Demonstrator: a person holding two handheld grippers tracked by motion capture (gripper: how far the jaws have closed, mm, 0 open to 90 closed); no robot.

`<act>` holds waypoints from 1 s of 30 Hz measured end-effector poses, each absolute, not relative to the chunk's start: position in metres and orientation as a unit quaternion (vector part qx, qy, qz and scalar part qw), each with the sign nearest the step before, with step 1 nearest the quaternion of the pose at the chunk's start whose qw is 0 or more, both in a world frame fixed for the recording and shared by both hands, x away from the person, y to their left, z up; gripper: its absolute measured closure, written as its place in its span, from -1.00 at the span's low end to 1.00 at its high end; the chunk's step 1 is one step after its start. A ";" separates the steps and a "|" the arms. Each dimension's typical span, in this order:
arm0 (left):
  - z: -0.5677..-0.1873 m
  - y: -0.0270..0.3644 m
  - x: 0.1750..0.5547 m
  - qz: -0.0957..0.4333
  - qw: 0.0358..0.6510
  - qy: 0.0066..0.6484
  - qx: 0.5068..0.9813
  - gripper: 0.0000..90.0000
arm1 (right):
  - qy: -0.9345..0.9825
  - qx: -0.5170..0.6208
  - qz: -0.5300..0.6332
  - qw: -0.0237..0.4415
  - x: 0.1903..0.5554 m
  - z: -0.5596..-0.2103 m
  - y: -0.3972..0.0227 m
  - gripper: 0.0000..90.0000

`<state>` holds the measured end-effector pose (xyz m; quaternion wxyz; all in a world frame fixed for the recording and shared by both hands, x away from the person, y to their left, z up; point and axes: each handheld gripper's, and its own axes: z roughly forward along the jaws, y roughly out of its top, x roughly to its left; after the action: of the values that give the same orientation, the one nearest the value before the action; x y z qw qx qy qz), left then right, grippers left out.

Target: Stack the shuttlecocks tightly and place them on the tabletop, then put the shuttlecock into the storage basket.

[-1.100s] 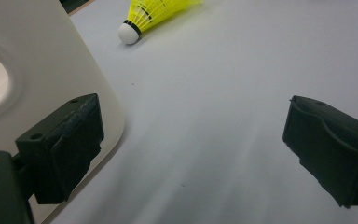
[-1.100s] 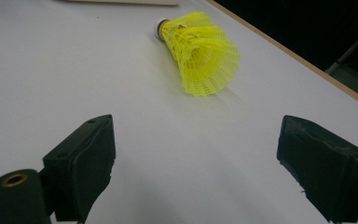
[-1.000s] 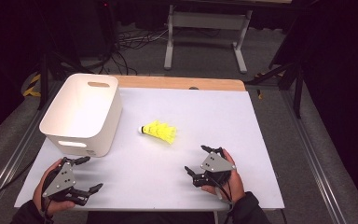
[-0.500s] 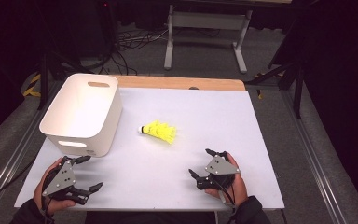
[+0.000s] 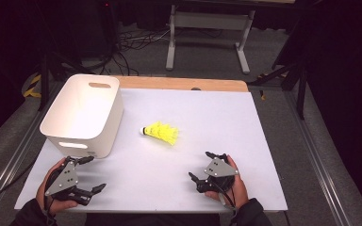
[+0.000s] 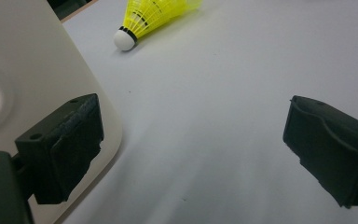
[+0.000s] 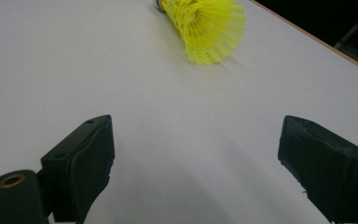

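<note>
Shuttlecock (image 5: 160, 132) lies on its side on the white counter (image 5: 217, 117), ahead of both sets of jaws and untouched, its white cork tip pointing toward the white bin (image 5: 82, 115). The right gripper (image 5: 207, 167) has drawn back toward the near edge of the counter over the last second — a small retreat, away from the shuttlecock rather than toward it. Its jaws stand wide apart with nothing between them, and the yellow skirt sits well ahead and a little to the right of their centre line in the right gripper view. The left gripper (image 5: 88, 174) has hardly moved; its jaws are also spread and empty, one of them close beside the bin's wall, with the cork end of the shuttlecock far ahead.

Judging by this, the pickup has not begun — the right hand looks to be settling or lining up before a reach. The likely job, lifting the shuttlecock into the bin, is all still to do.
</note>
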<state>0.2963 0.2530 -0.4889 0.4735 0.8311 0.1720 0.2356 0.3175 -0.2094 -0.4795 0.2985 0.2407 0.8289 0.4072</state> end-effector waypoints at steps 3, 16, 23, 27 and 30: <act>-0.489 0.252 0.296 0.235 0.470 0.168 0.834 -0.87 | 0.832 0.240 0.403 0.295 0.318 -0.481 -0.207 -0.74; -0.489 0.251 0.299 0.232 0.473 0.171 0.833 -0.87 | 0.831 0.257 0.403 0.284 0.328 -0.477 -0.201 -0.76; -0.488 0.250 0.297 0.237 0.470 0.170 0.833 -0.87 | 0.829 0.277 0.413 0.256 0.344 -0.473 -0.200 -0.76; -0.489 0.250 0.297 0.236 0.468 0.169 0.835 -0.87 | 0.833 0.279 0.414 0.237 0.357 -0.472 -0.192 -0.72; -0.489 0.251 0.297 0.235 0.468 0.172 0.834 -0.87 | 0.840 0.272 0.409 0.230 0.366 -0.472 -0.181 -0.69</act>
<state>0.2970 0.2508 -0.4891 0.4679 0.8343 0.1723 0.2353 0.3663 -0.1812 -0.4717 0.2299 0.2716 0.8403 0.4091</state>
